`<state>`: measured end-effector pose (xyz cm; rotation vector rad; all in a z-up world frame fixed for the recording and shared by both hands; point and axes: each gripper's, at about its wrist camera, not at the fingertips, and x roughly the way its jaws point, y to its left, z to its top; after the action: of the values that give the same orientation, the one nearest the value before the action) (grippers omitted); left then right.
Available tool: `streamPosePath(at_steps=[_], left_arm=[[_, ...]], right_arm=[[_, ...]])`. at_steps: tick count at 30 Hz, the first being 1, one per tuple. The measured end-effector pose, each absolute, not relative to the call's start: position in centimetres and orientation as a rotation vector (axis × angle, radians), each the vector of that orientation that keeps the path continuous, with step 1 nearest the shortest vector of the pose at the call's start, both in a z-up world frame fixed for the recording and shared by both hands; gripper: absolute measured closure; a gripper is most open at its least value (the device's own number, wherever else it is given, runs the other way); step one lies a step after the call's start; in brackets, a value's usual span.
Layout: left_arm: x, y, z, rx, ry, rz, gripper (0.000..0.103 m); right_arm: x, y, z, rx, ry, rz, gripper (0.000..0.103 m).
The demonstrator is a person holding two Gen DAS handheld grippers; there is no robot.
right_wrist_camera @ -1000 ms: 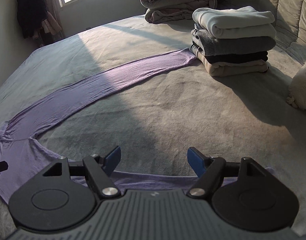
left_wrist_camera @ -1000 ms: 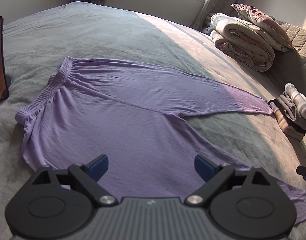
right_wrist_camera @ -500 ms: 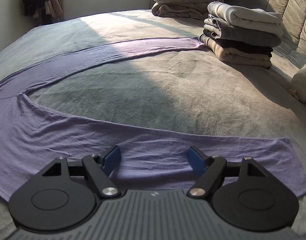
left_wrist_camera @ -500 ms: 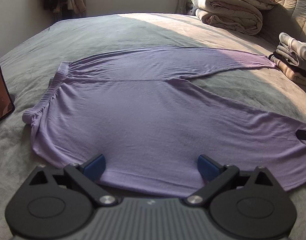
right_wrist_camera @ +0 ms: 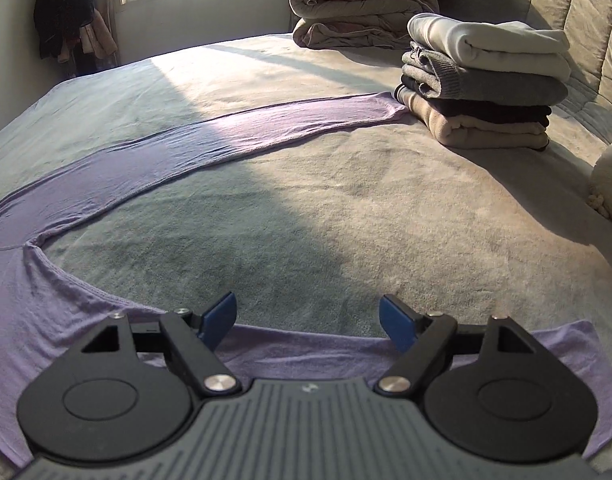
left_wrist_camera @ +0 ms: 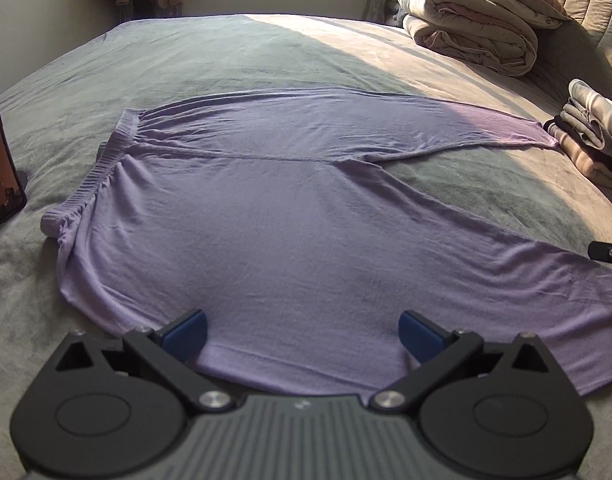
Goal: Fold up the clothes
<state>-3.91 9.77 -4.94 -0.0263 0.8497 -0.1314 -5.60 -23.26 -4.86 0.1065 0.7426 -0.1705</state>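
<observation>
Now both hand-held grippers [left_wrist_camera: 301, 330] [right_wrist_camera: 308, 318] have dropped nearer the purple trousers [left_wrist_camera: 289, 216]

Bed [left_wrist_camera: 265, 60], grey plush cover, carrying: purple trousers [left_wrist_camera: 285, 220] lying spread flat; stack of folded clothes [right_wrist_camera: 486, 88] touching far leg's hem; rolled quilt [right_wrist_camera: 362, 12] sitting behind; white fluffy item [right_wrist_camera: 610, 176] resting at right edge.
</observation>
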Motion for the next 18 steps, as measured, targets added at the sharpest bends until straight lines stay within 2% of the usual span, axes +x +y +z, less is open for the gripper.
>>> streamPosePath(at_steps=[5, 8, 10, 13, 18], left_arm=[[-4.4, 9.3, -4.2, -0.066, 0.810, -0.181, 0.001], [-5.6, 7.9, -3.4, -0.051, 0.751, -0.286, 0.007], [-6.7, 6.2, -2.9, -0.010, 0.717, -0.392, 0.024], [-8.0, 3.4, -2.9, 0.046, 0.683, -0.547, 0.037], [-9.2, -0.8, -3.6, 0.099, 0.666, -0.777, 0.048]], right_arm=[[-5.8, -23.5, -4.4, 0.012, 0.754, -0.029, 0.022], [-5.4, -23.8, -4.2, -0.050, 0.756, 0.072, 0.022], [-5.1, -24.0, -4.1, -0.091, 0.757, 0.139, 0.024], [-4.8, -24.4, -3.9, -0.130, 0.757, 0.238, 0.034], [-4.4, -24.6, -4.3, -0.096, 0.743, 0.356, 0.051]])
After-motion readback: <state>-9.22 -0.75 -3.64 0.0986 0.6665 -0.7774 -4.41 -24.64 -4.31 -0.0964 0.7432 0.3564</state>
